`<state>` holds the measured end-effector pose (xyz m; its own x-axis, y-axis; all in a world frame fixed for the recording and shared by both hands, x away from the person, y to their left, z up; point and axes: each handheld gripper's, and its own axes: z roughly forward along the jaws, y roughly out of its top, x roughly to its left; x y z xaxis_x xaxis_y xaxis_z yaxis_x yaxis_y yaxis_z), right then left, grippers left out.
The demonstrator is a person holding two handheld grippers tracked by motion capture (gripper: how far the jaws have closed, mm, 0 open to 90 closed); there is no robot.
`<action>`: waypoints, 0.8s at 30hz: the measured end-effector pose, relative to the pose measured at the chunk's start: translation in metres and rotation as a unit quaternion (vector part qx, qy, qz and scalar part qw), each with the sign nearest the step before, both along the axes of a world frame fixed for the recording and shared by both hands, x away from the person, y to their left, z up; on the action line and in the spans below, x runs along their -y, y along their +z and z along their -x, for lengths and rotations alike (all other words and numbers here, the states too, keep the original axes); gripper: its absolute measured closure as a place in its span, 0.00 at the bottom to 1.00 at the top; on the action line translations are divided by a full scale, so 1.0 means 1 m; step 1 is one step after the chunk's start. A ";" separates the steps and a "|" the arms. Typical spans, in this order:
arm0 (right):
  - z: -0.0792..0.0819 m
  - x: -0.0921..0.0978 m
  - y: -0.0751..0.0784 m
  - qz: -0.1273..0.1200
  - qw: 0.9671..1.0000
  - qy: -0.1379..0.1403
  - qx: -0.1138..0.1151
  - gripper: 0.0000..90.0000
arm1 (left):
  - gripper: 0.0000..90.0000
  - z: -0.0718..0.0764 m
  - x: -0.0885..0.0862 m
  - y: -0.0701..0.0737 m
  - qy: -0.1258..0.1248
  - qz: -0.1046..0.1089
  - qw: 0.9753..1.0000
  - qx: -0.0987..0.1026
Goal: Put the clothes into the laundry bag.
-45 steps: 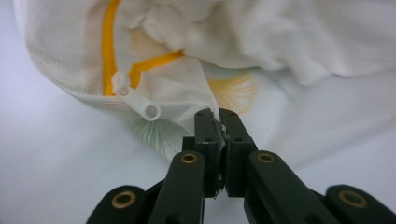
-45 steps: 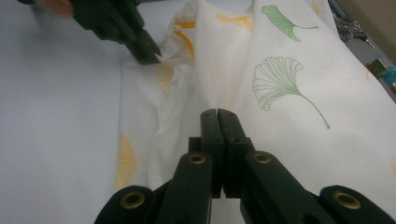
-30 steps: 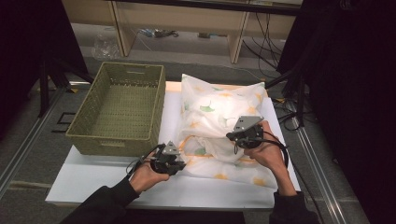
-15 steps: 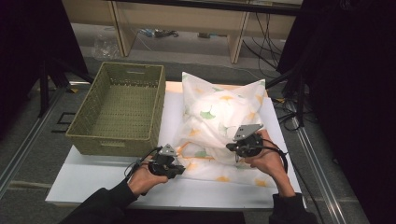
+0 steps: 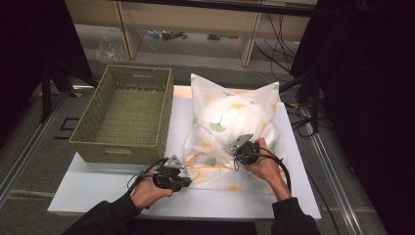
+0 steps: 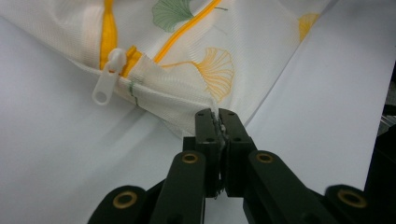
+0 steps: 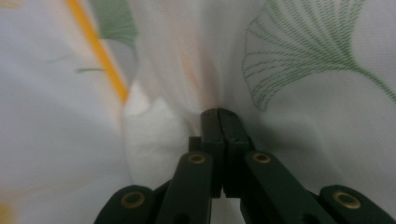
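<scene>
Pillowcase [image 6: 196, 70] edge pinched: left hand-held gripper [image 6: 218, 113] clamped, table margin free.

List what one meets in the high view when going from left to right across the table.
Woven basket → left gripper, shut on the pillowcase's near edge → right gripper, shut on a fold of the pillowcase → bare table edge.

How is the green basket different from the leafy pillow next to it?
The basket is olive green, stiff and woven, while the pillow is soft white cloth printed with green and yellow leaves. The basket stands untouched; the pillow is pinched by the left gripper at its corner edge near the zipper pull and by the right gripper on its cover. Both rest on the white table.
</scene>
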<state>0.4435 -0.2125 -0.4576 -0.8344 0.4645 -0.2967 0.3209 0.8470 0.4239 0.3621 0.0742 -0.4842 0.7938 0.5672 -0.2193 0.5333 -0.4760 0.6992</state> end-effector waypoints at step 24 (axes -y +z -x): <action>0.006 0.024 0.037 -0.066 0.998 -0.005 0.012 1.00 | 0.96 -0.002 -0.006 0.001 -0.001 0.009 1.000 -0.008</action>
<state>0.4371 -0.2365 -0.4206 -0.8227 0.5093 -0.2526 0.3175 0.7802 0.5389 0.3642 0.0801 -0.4834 0.7914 0.5614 -0.2419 0.5435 -0.4650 0.6988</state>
